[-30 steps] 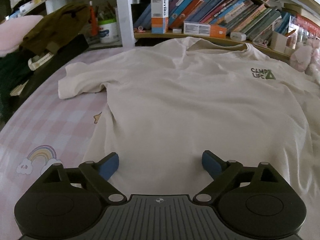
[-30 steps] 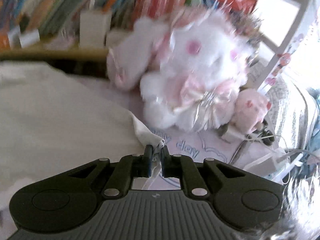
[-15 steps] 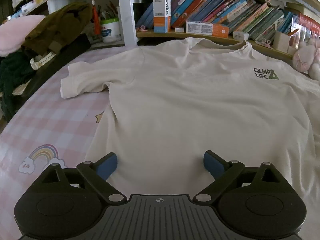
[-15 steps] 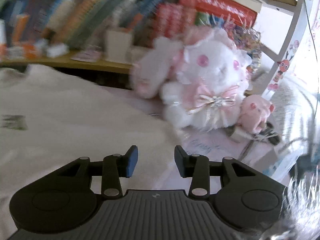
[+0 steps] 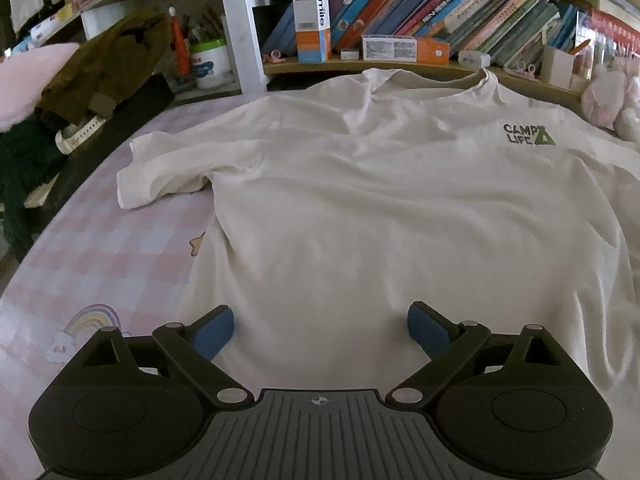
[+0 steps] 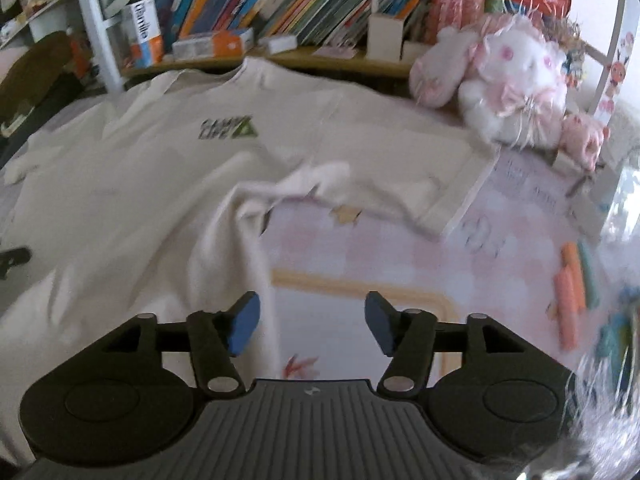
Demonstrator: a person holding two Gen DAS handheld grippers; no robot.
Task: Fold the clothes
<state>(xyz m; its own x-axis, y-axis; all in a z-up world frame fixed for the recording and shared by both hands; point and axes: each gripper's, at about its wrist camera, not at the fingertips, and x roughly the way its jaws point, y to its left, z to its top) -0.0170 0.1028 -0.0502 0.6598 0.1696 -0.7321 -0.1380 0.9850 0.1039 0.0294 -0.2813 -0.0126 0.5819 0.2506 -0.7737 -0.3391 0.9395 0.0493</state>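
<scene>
A cream T-shirt (image 5: 360,208) with a small green chest print lies spread face up on a pink checked bed sheet (image 5: 112,248). Its left sleeve (image 5: 160,172) lies flat and its collar points toward the bookshelf. My left gripper (image 5: 320,328) hovers open over the shirt's lower hem with nothing between its blue pads. In the right wrist view the same T-shirt (image 6: 140,184) shows its right sleeve (image 6: 420,184) lying spread on the sheet. My right gripper (image 6: 312,320) hangs over the shirt's right side edge, its jaws opening, and nothing is between them.
A bookshelf (image 5: 440,12) full of books runs along the far side. White and pink plush toys (image 6: 516,80) sit at the back right. Dark clothes and a brown garment (image 5: 104,64) pile up at the left. Orange and green markers (image 6: 576,292) lie on the sheet (image 6: 380,248) at right.
My right gripper let go of the right sleeve's edge, opened, and swung back and left away from the plush toys. The left gripper stayed where it was, open.
</scene>
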